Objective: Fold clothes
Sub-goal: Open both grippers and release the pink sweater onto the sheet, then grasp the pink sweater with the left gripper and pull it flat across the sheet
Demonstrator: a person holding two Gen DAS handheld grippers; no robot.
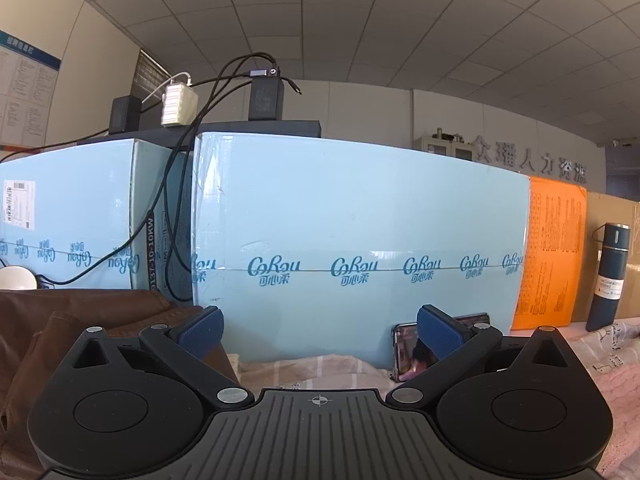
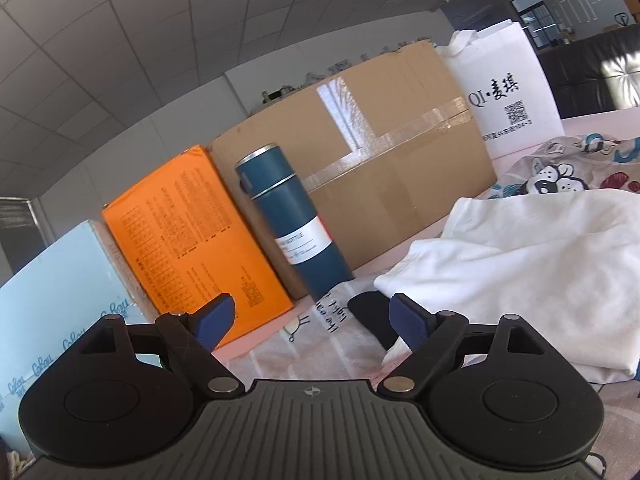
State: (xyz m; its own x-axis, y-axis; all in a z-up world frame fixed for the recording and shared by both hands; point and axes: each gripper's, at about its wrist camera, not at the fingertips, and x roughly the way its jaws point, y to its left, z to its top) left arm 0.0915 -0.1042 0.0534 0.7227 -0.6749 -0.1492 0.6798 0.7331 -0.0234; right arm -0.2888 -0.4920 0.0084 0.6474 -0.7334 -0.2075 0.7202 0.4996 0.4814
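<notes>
Both the left gripper and right gripper hover spread and empty (nothing grasped yet), so the next move is reaching right of the right gripper to the white garment.

White shirt soft matt cloth; brown garment smooth cloth. Flask matt blue metal, paper label. Brown box matt cardboard, glossy tape. Gripper pads textured blue rubber.
</notes>
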